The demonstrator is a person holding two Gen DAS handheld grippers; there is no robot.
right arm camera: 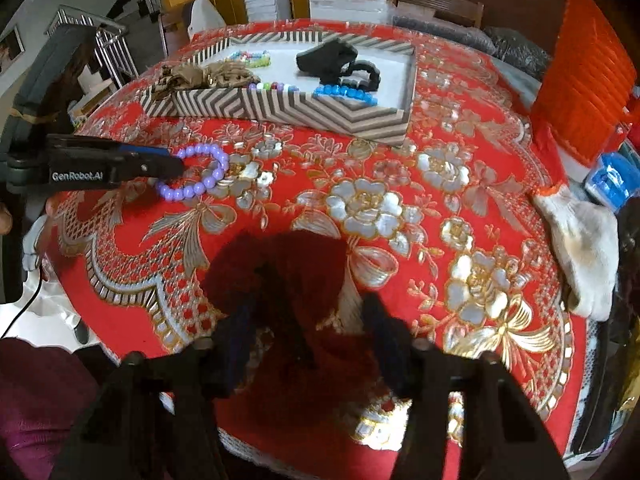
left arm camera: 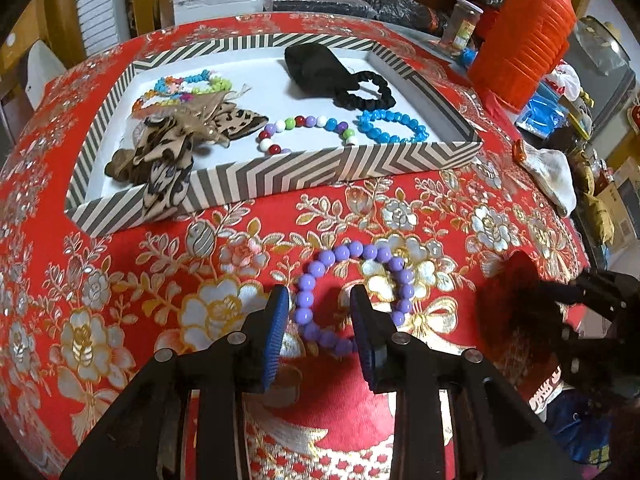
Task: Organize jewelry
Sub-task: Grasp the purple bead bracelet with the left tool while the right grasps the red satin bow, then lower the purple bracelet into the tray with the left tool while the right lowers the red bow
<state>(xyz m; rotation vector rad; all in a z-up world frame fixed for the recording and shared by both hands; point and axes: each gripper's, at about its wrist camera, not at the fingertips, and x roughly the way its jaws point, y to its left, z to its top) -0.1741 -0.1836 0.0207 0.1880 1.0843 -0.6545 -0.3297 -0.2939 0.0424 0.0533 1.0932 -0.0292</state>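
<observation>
A purple bead bracelet (left arm camera: 352, 296) lies on the red floral tablecloth (left arm camera: 120, 280). My left gripper (left arm camera: 320, 304) is open, its blue pads astride the bracelet's left arc; it also shows in the right wrist view (right arm camera: 172, 164) beside the bracelet (right arm camera: 200, 172). A striped tray (left arm camera: 280, 168) holds a blue bracelet (left arm camera: 392, 126), a multicolour bracelet (left arm camera: 308, 128), a black scrunchie (left arm camera: 366, 90) and a leopard scrunchie (left arm camera: 168, 148). My right gripper (right arm camera: 308, 312) is open around a dark red fuzzy scrunchie (right arm camera: 280, 268) on the cloth.
An orange jug (left arm camera: 524, 36) stands at the table's back right, with a jar (left arm camera: 464, 26) beside it. A white glove (right arm camera: 580, 244) lies at the right edge. Chairs stand behind the table. A black pouch (left arm camera: 312, 64) sits in the tray.
</observation>
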